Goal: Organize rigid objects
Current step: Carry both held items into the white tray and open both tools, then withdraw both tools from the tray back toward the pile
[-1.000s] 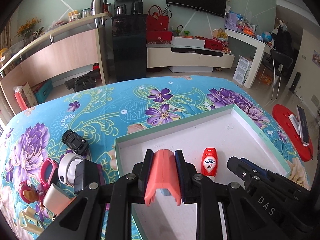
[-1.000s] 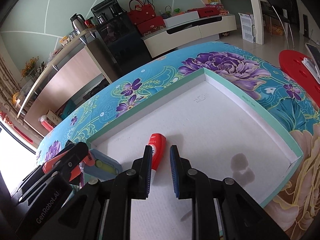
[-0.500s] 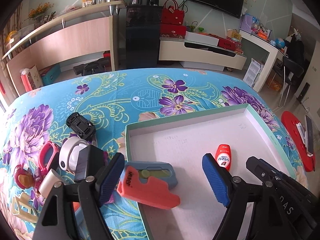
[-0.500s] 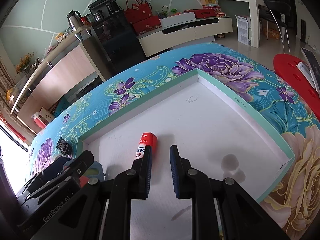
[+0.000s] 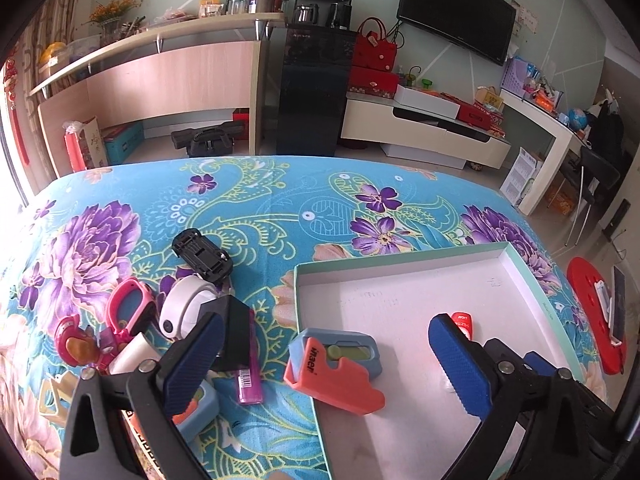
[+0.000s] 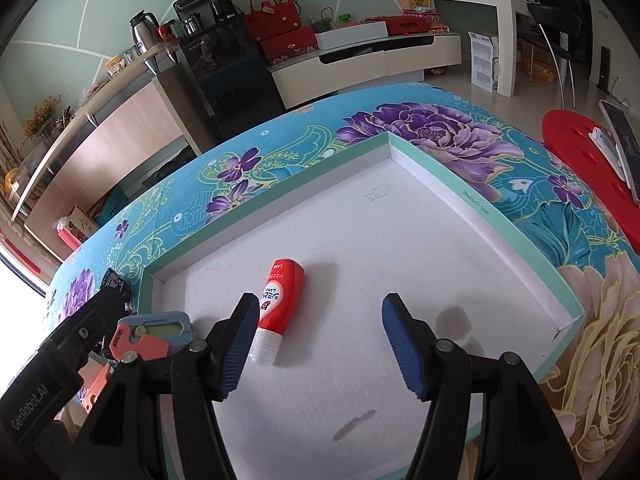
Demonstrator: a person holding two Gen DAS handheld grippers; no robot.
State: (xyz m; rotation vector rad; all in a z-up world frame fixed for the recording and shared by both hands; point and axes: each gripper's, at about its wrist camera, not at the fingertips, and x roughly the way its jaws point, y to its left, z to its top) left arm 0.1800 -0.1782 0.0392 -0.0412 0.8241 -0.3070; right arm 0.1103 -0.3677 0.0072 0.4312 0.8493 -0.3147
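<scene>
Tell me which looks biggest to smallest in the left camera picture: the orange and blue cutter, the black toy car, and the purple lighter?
1. Orange and blue cutter, clearly largest, though it also lies nearest the camera.
2. Black toy car.
3. Purple lighter; partly hidden under a black block, so second and third place are unsure.

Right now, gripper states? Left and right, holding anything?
Left gripper: open, holding nothing; the orange and blue cutter lies between its fingers on the tray edge.
Right gripper: open, empty; the red glue stick lies beside its left finger.

Left tool (image 5: 332,364) and right tool (image 6: 318,344) agape
</scene>
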